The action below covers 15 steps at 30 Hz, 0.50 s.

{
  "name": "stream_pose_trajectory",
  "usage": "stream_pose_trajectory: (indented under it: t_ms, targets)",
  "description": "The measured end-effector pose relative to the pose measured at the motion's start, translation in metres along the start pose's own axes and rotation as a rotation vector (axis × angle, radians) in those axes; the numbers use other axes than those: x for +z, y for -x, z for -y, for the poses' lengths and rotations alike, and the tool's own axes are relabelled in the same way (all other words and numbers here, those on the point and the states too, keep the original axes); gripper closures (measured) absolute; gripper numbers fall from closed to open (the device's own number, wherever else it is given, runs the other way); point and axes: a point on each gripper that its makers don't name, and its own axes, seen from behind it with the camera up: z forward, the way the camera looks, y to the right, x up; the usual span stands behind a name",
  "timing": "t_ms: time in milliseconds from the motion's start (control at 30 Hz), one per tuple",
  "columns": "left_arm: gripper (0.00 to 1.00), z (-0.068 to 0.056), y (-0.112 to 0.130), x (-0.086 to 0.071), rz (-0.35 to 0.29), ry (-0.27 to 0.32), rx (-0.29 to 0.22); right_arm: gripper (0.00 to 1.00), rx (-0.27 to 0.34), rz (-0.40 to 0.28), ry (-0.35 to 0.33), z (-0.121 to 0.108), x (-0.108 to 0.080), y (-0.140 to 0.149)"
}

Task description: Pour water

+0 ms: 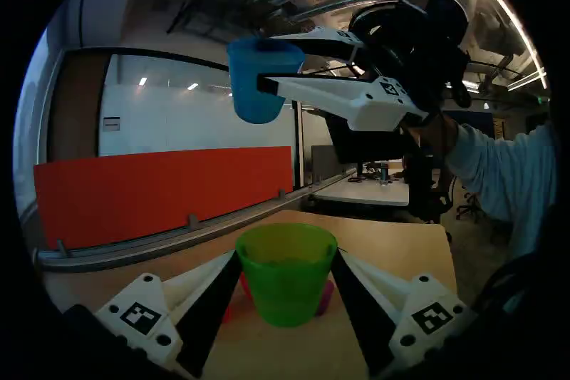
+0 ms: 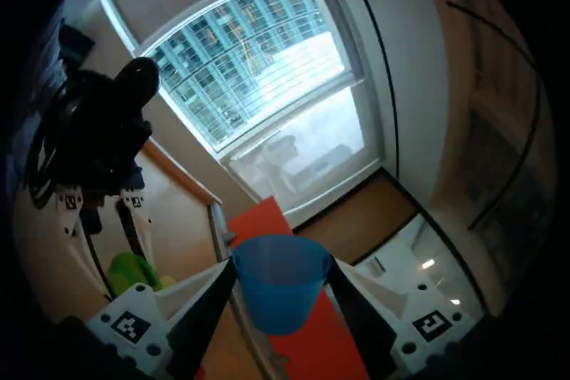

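The left gripper (image 1: pixel 285 260) has its white fingers closed on a smooth, tapered, translucent green plastic cup (image 1: pixel 286 298), low over the near tan wooden surface (image 1: pixel 399 244). The right gripper (image 1: pixel 274 60) grips a tapered blue cup (image 1: pixel 251 98), raised high above.

over the table (image 1: pixel 399 241), a smooth wood-look top with a soft sheen, the green cup (image 1: pixel 286 284) is glossy, see-through plastic. higher above the table, the blue cup (image 1: pixel 258 80) is duller, cloudy plastic. the left gripper (image 1: pixel 286 257) has smooth white plastic fingers (image 1: pixel 189 284) with matt black inner faces. along the table's far edge runs a dull metal rail (image 1: pixel 178 236); behind it stands a matt orange panel (image 1: pixel 164 191).
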Motion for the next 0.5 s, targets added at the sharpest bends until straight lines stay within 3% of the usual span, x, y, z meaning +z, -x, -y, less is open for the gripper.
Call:
stream_pose_trajectory:
  t_ms: [300, 500]
  targets:
    - [0.14, 0.0, -0.001, 0.0, 0.001, -0.003, 0.004, 0.08, 0.404, -0.035, -0.041, 0.008, -0.005, -0.013]
    - [0.14, 0.001, -0.002, -0.001, 0.001, -0.009, 0.004, 0.08, 0.628, -0.047, -0.069, 0.011, -0.004, -0.017]
